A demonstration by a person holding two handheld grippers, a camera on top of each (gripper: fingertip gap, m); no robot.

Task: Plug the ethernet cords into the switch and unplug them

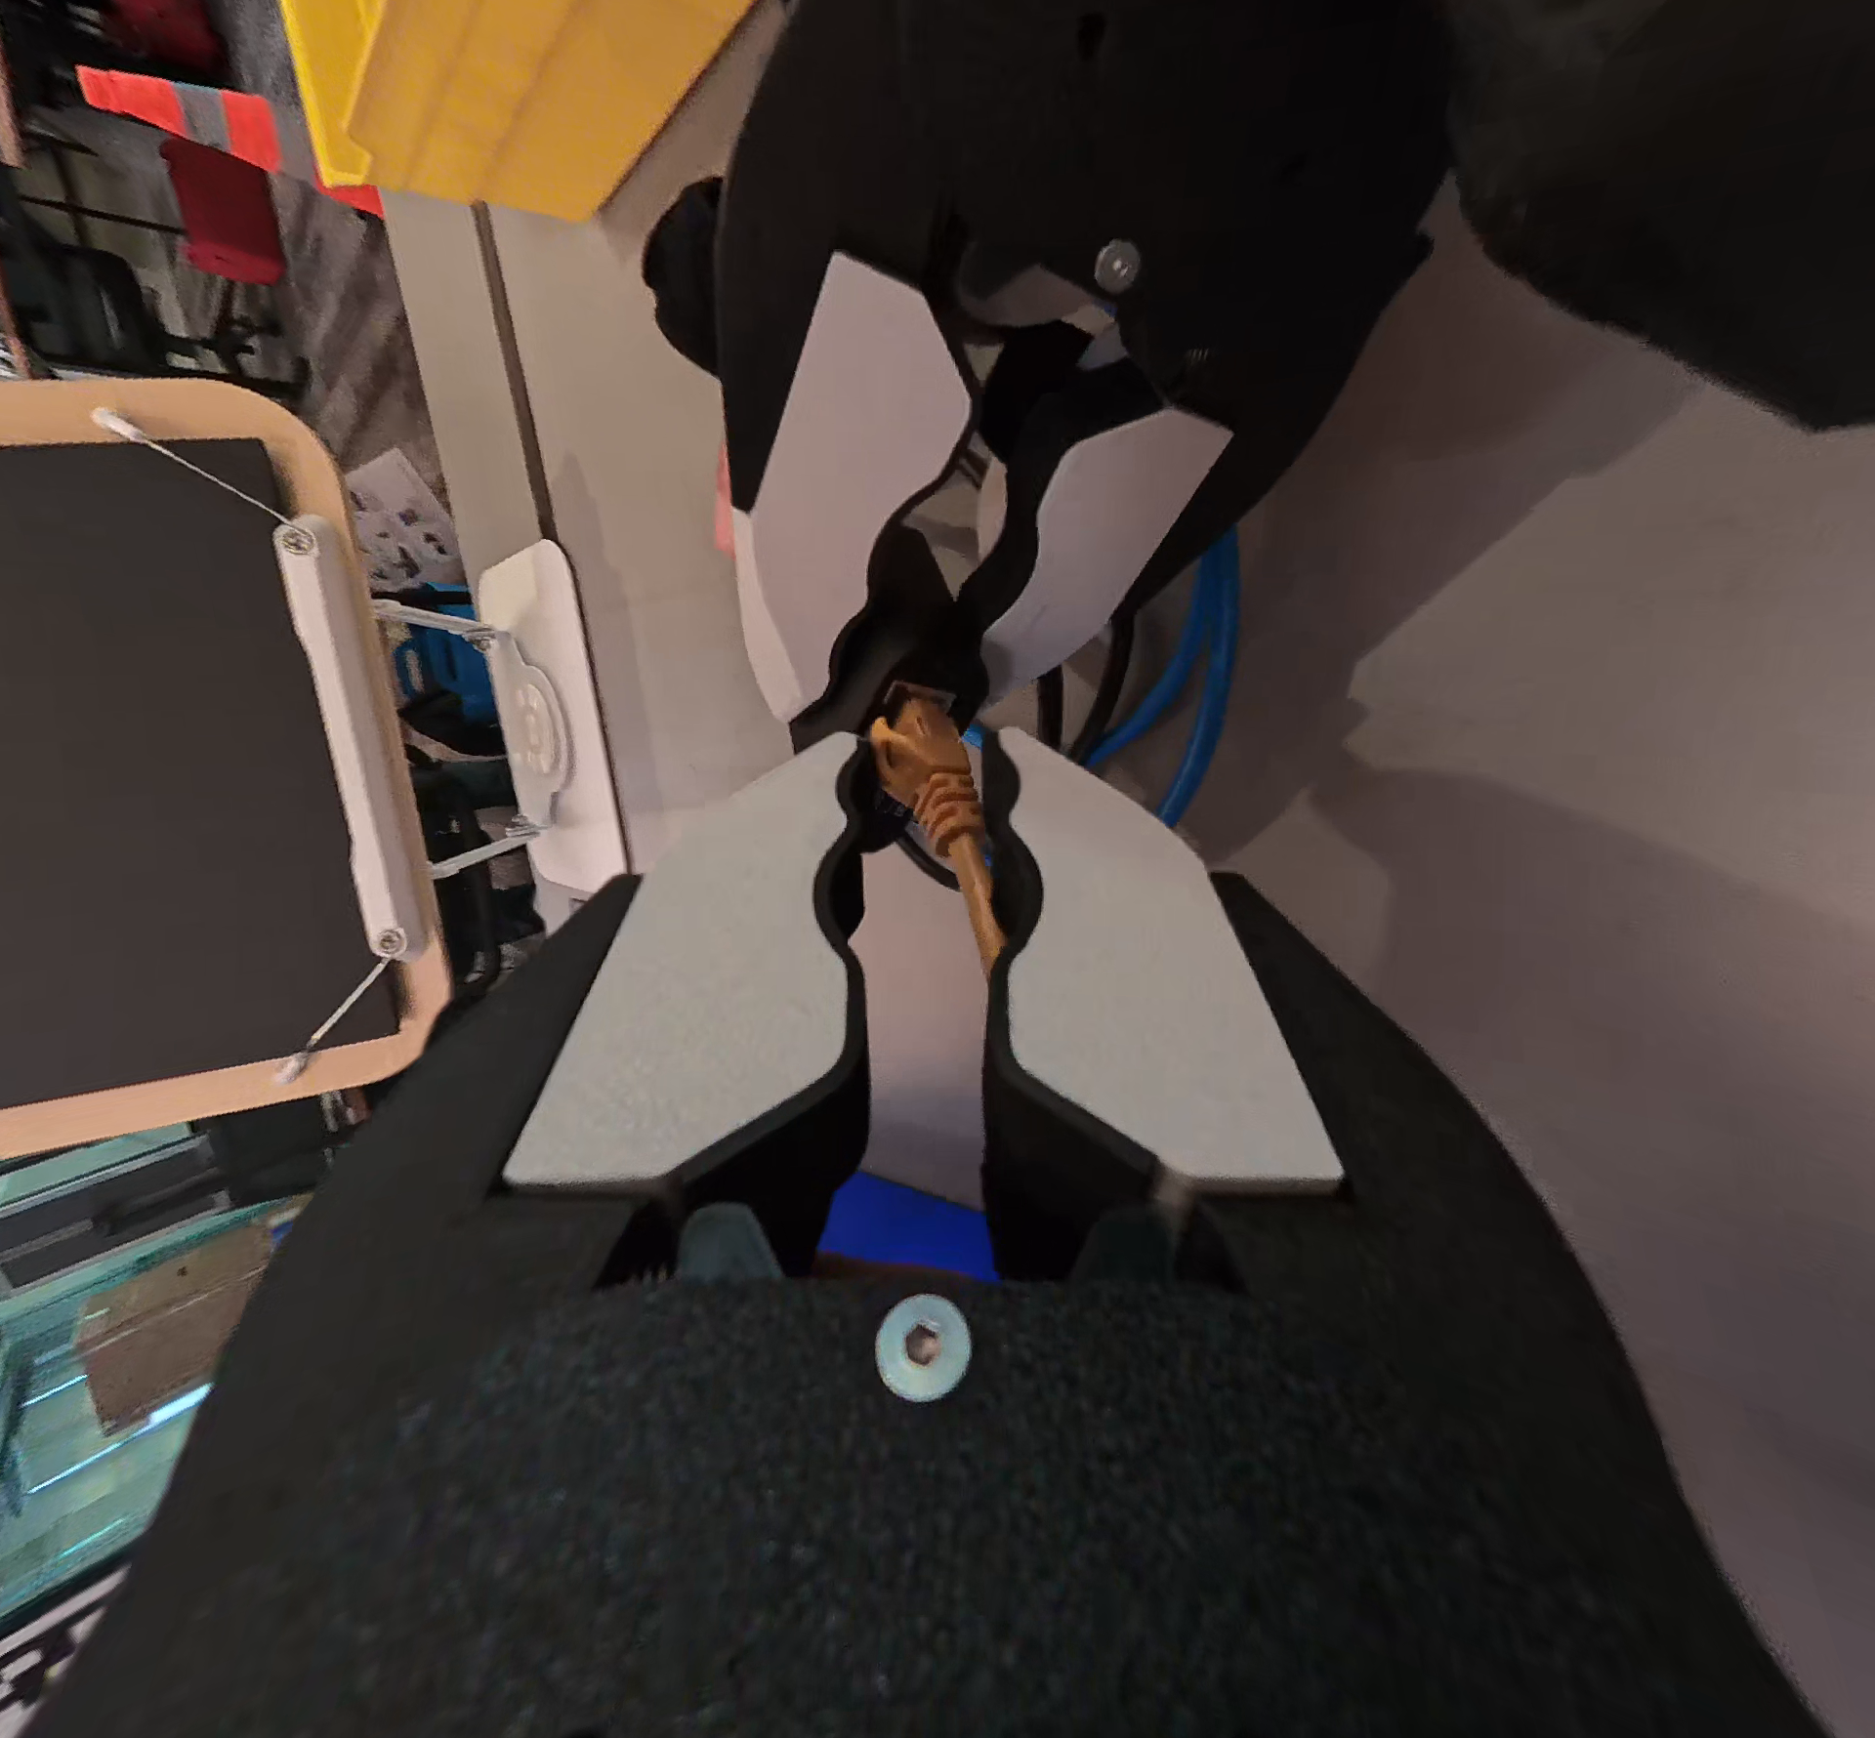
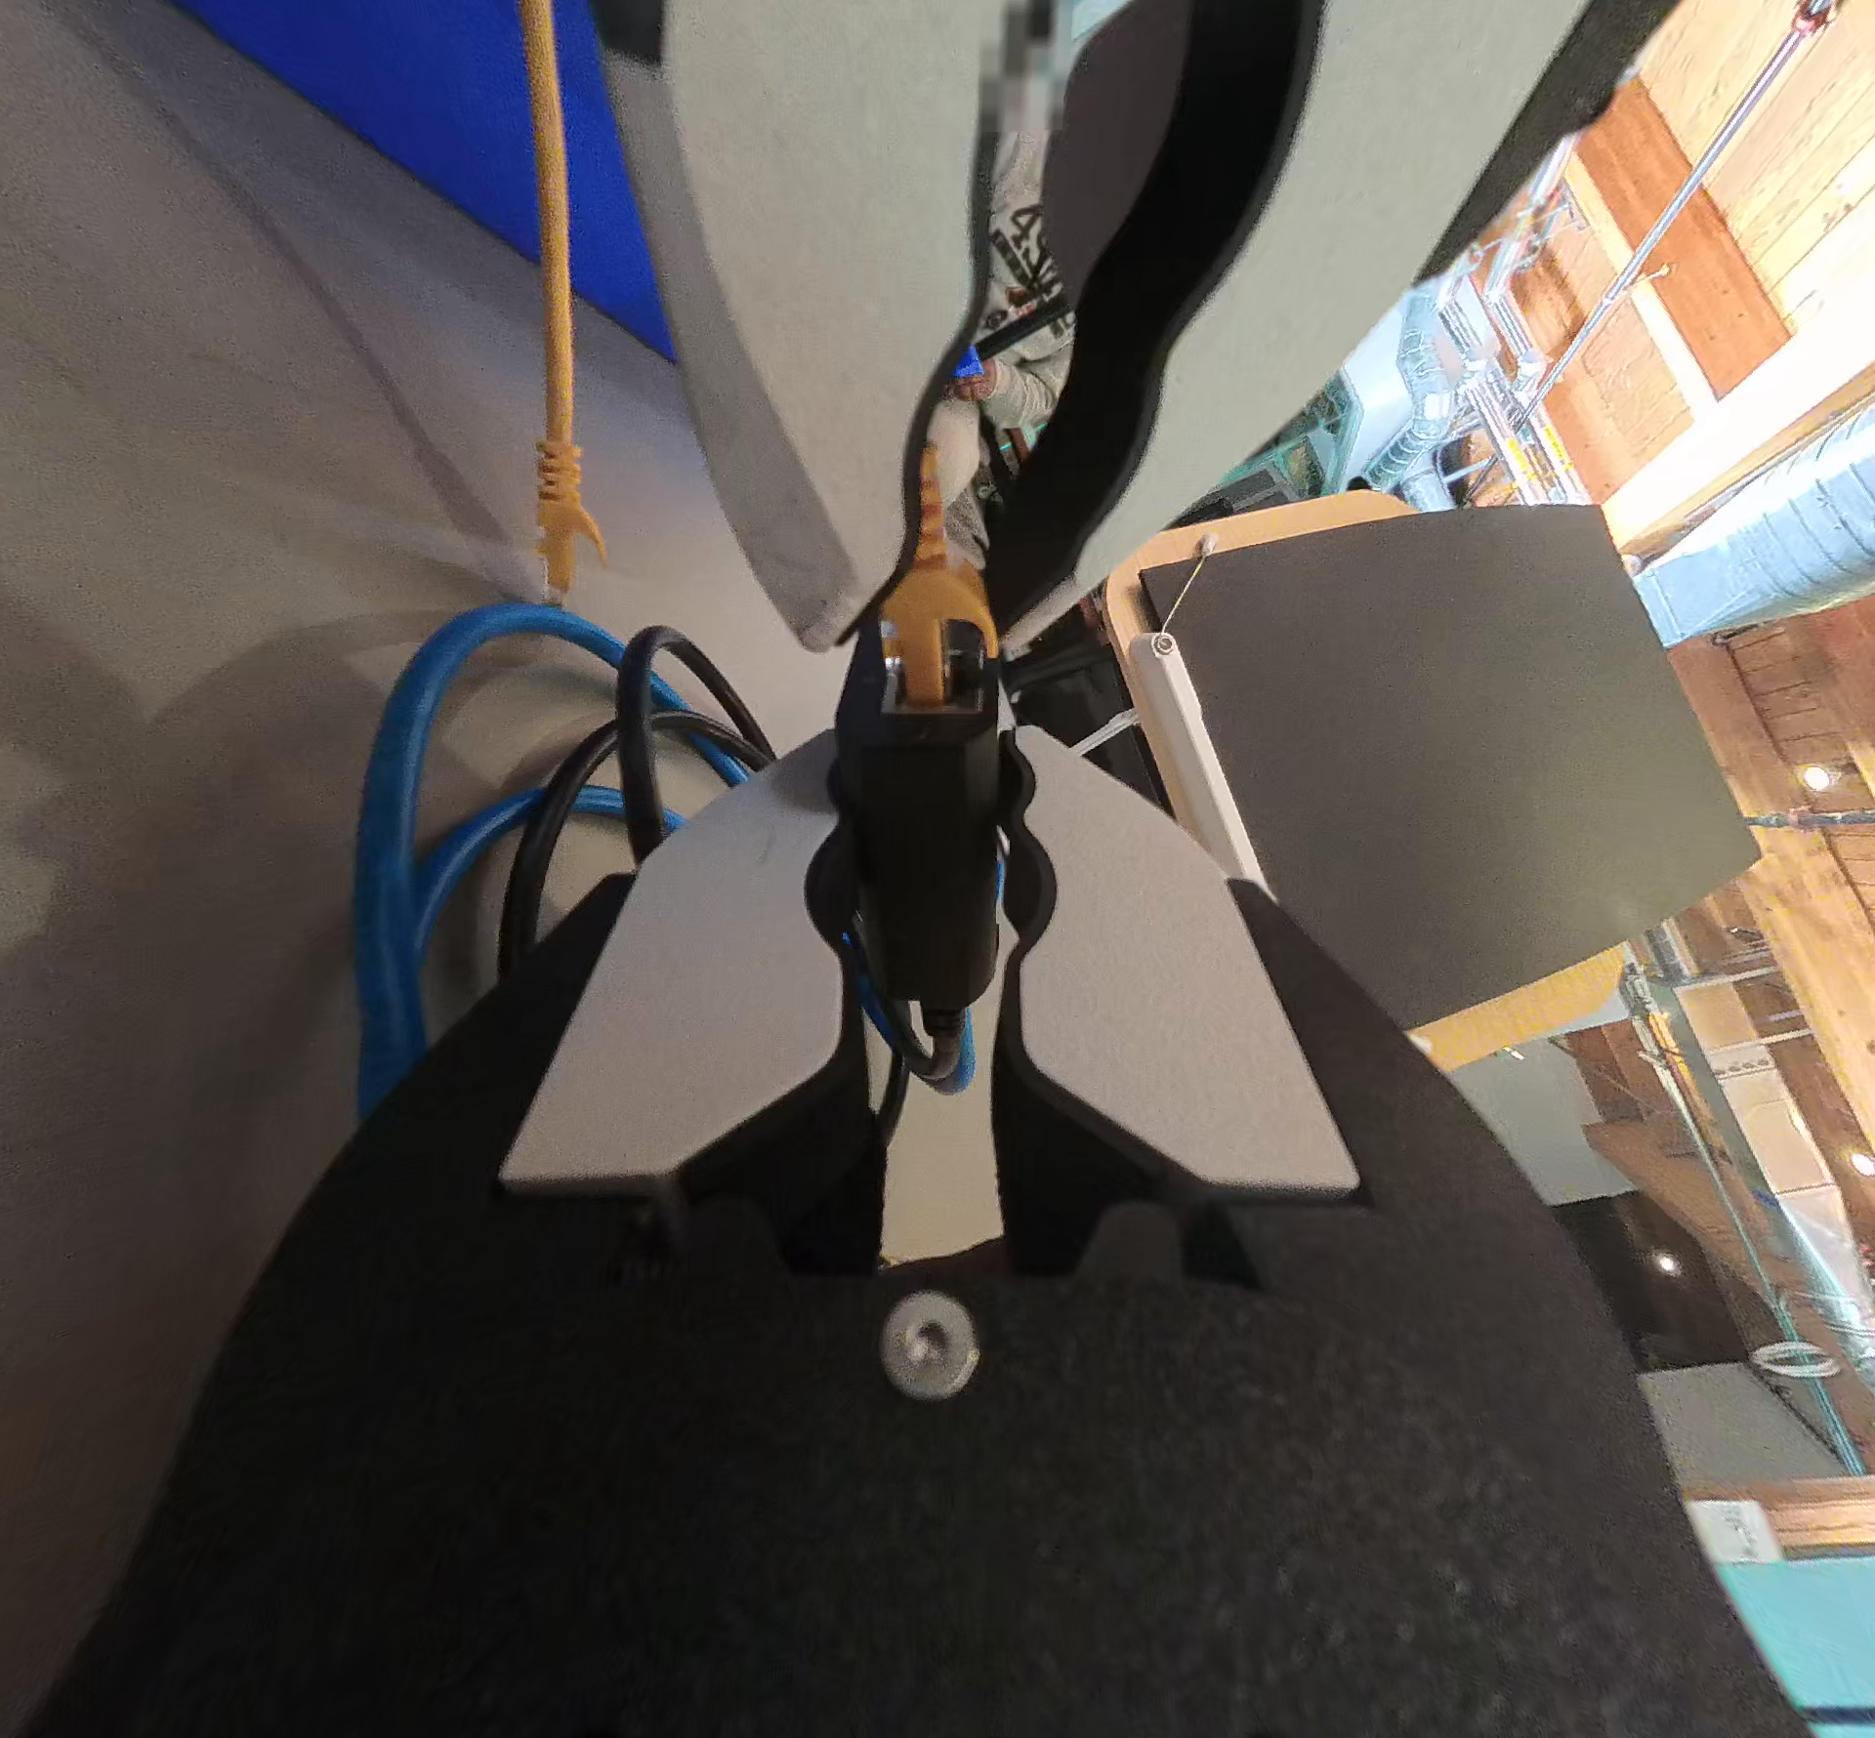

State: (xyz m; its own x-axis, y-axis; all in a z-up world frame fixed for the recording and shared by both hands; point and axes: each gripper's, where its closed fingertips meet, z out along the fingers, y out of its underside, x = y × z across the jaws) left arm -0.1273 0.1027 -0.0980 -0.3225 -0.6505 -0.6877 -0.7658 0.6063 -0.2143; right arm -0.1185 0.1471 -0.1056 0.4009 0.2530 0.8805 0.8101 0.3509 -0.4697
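Switch (image 2: 918, 863) at frame centre, plug (image 2: 928, 619) in its upper end; cables (image 2: 406, 827) left, second plug (image 2: 560, 513) upper left.

Almost no writing in either view

Right wrist view: a pale garment (image 2: 1030, 269) at about 12 o'clock, glimpsed between two grey plates, carries dark printed characters. Left wrist view: a sheet (image 1: 401, 523) at 9 o'clock bears small marks, too blurred to read.

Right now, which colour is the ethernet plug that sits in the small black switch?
Yellow-orange ethernet plug; the right wrist view shows it best, seated in the small black switch.
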